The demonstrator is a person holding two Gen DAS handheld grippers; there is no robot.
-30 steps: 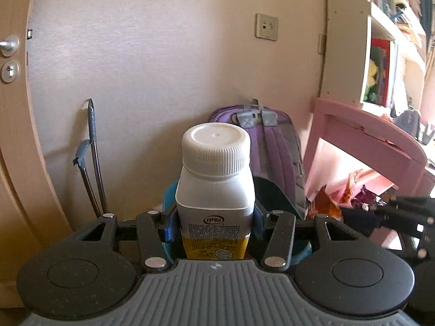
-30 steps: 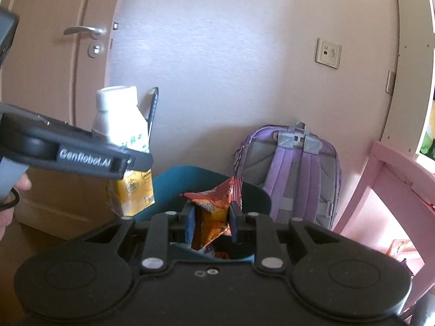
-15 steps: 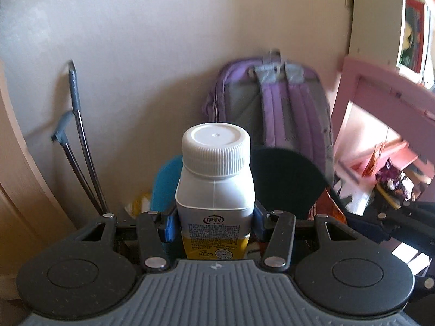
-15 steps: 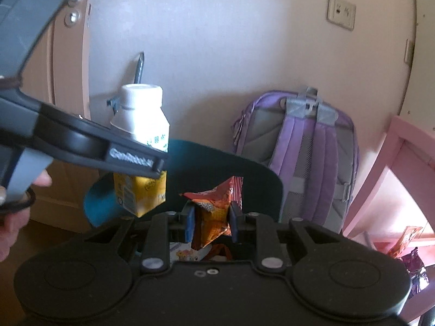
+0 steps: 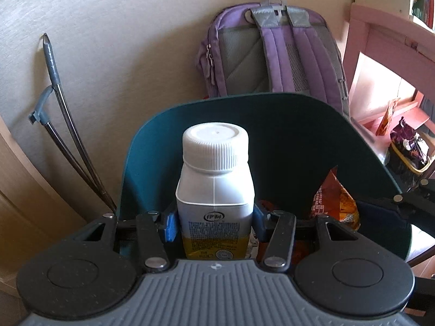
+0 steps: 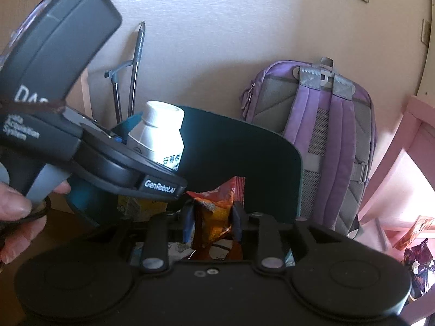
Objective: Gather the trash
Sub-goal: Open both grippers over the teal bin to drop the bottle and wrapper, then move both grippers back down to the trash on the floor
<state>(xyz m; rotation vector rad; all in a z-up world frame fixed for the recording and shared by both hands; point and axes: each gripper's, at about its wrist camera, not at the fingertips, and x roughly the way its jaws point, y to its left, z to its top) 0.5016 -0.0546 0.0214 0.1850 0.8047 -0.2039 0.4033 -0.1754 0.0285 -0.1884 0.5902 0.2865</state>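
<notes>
The left tongs (image 5: 214, 228) are shut tight on a white milk bottle (image 5: 214, 187), which is held up over the open teal bin (image 5: 272, 114). The right tongs (image 6: 212, 222) are pinched on an orange snack wrapper (image 6: 214, 203), also over the bin. Some trash can be seen inside already. Both pieces look ready to be dropped, so the tongs need to be opened next. Behind the bin, a purple backpack (image 5: 272, 51) is leaned on the wall.
</notes>
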